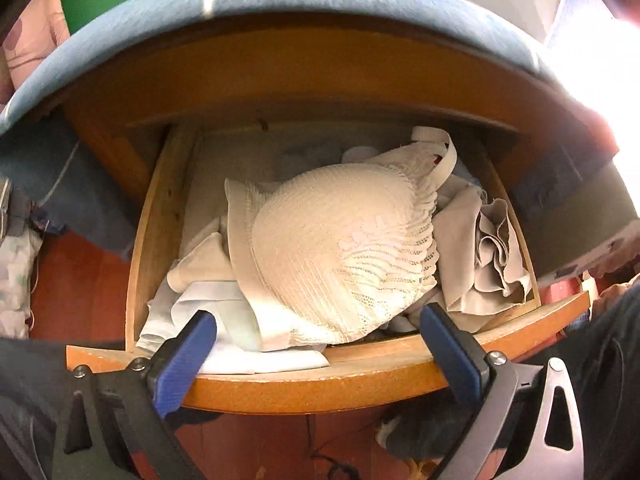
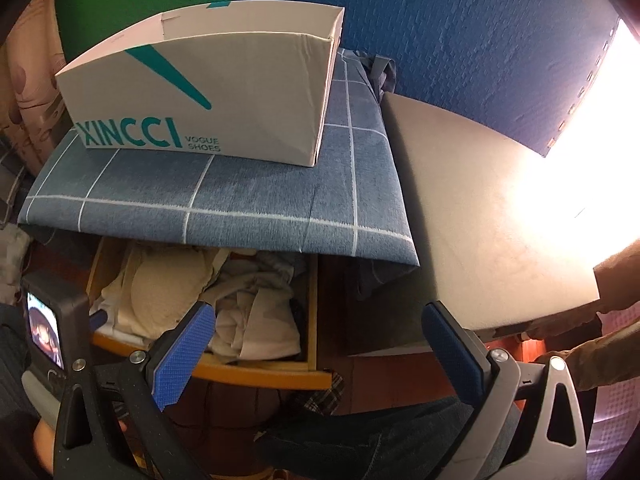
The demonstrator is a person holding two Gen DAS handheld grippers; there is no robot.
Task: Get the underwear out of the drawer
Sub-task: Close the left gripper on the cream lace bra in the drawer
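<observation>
Two grippers, both spread wide, holding nothing. Left gripper point(image 1: 318, 326) at near rim of pulled-out wooden drawer point(image 1: 360, 376); cream lace bra point(image 1: 340, 248) heaped centre on crumpled underwear. Right gripper point(image 2: 316, 330) further back; shoebox point(image 2: 208, 92) on blue checked cloth point(image 2: 240, 200) overhanging drawer's far end.

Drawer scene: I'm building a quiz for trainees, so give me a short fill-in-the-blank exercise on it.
1. The drawer stands ____.
2. The cream lace bra lies ____ the other clothes in the drawer.
3. The left gripper has its jaws ____, holding nothing.
4. The shoe box sits on a ____ checked cloth.

Missing words: open; on top of; open; blue
</observation>
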